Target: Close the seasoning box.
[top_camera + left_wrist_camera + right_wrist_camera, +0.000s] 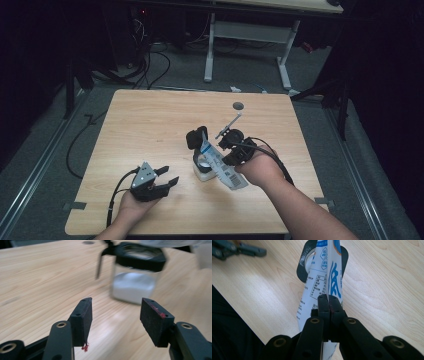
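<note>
Pouring: right gripper [226, 161] pinching bag [220, 165] over jar [204, 167]; left gripper [169, 179] spread, beside jar. Next, steadying jar.

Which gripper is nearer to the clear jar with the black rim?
Right. The right gripper, shut on a white and blue bag, sits just beside the jar and tips the bag over it. The left gripper, jaws open, is apart, left of it.

Wooden table [150, 125] bears a jar [204, 167] (white-filled, black-rimmed)
</note>
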{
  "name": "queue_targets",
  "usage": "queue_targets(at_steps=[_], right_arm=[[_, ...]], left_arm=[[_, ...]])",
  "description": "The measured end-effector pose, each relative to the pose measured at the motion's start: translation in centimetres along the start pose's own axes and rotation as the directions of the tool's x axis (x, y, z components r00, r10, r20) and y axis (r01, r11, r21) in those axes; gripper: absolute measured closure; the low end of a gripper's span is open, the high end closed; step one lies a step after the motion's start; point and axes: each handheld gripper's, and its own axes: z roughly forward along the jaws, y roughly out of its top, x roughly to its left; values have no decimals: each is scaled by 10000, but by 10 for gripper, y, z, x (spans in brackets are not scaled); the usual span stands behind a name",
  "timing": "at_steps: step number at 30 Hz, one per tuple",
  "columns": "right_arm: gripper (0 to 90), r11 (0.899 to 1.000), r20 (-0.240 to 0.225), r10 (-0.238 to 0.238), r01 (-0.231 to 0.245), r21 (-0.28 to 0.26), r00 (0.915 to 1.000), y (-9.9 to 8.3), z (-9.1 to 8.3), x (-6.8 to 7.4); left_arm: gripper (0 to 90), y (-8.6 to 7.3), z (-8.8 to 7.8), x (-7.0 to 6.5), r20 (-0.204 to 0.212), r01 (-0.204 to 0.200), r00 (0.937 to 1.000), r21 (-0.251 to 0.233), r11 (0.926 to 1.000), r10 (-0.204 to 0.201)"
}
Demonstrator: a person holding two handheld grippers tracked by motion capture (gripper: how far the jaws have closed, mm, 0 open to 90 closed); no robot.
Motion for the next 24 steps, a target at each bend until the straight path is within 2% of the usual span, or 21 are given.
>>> queue_targets(at_steps=[4, 12, 19, 20, 22, 24], right_arm=[[900, 9999, -34, 128, -128, -21, 9999, -2, -1, -2], [900, 9994, 145, 338, -337, -7, 9993, -8, -4, -11], [900, 9983, 330, 574, -576, 39, 9978, -17, -3, -22], [900, 9969, 317, 782, -785, 64, 9964, -18, -3, -23], [900, 9976, 383, 694, -694, -4, 9969, -20, -2, -29], [900, 9968, 453, 798, -800, 20, 9958, -23, -1, -33]], left_arm=[[437, -2, -3, 8, -166, 278, 9995, -3, 9996, -278], [437, -2, -2, 7, -207, 128, 9997, -2, 9999, -128], [438, -2, -3, 9, -198, 264, 9995, -32, 9996, -265], [438, -2, -3, 10, -214, 299, 9993, -63, 9995, -301], [439, -2, -4, 11, -205, 357, 9991, -64, 9993, -359], [441, -2, -5, 11, -222, 390, 9990, -84, 9992, -392]])
